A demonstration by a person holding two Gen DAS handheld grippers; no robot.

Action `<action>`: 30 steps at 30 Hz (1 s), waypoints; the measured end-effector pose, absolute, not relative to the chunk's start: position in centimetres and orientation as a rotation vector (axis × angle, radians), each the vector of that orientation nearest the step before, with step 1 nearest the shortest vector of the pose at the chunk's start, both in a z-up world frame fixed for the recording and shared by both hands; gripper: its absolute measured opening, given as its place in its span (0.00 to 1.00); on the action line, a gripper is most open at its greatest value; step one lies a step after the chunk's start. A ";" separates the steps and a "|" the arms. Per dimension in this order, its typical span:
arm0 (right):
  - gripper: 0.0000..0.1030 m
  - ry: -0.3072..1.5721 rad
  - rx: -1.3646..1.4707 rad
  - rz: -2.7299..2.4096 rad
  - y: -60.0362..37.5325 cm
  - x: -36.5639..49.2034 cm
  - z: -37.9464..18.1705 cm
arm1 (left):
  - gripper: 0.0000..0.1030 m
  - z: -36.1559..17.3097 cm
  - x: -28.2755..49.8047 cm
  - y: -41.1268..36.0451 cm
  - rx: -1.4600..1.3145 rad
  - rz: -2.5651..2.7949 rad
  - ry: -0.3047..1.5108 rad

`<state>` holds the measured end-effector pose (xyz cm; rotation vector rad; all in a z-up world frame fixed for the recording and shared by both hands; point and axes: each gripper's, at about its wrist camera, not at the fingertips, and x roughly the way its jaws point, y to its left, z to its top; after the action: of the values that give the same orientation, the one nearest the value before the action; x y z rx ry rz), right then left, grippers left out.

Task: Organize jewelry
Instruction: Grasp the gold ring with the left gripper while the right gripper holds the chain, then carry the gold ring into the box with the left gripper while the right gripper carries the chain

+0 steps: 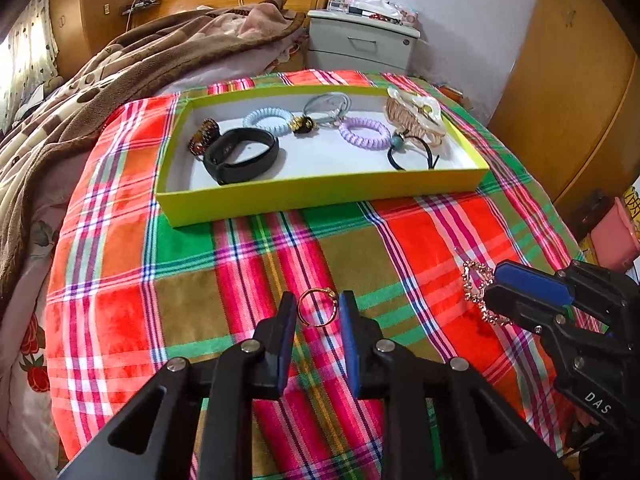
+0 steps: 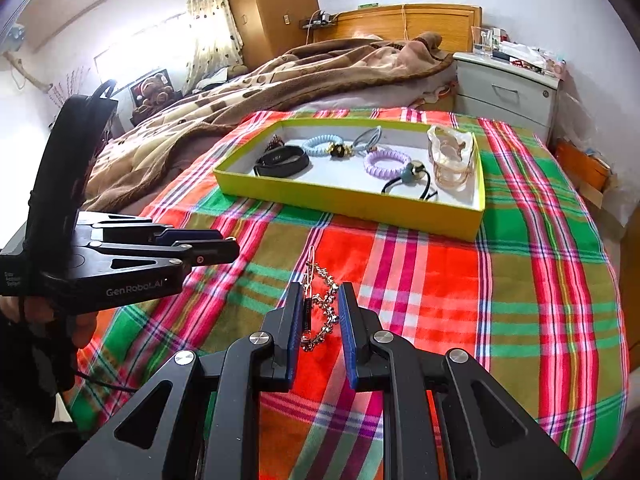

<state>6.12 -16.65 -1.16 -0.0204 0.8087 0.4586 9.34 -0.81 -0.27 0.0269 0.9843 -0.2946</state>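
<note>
Both grippers stand open: my left gripper [image 1: 316,308] straddles the gold ring [image 1: 317,307] on the plaid cloth [image 1: 180,300], my right gripper [image 2: 320,300] straddles the bracelet [image 2: 326,308]. I should pinch low and gently, then carry each to the yellow tray [image 1: 320,196].

In the left wrist view, the right gripper [image 1: 490,290] covers part of the chain bracelet [image 1: 476,280]. Items atop the nightstand [image 1: 362,42] are too small to identify.
</note>
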 end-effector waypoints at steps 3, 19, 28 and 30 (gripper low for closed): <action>0.18 0.795 -0.020 0.454 -16.6 6.6 -0.5 | 0.22 0.4 9.6 -0.3 0.016 -0.286 0.970; 0.18 0.750 0.023 0.418 -16.7 12.5 2.1 | 0.22 3.9 14.4 1.8 -0.038 -0.262 0.897; 0.18 0.780 0.055 0.385 -16.5 16.7 1.2 | 0.22 3.5 17.6 1.3 -0.051 -0.269 0.903; 0.18 0.797 0.050 0.389 -16.2 17.5 0.7 | 0.22 3.2 17.9 1.0 -0.050 -0.275 0.910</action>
<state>17.49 -16.16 0.65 0.0501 0.7974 0.3886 17.94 0.96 3.18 -0.0500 0.9099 -0.2752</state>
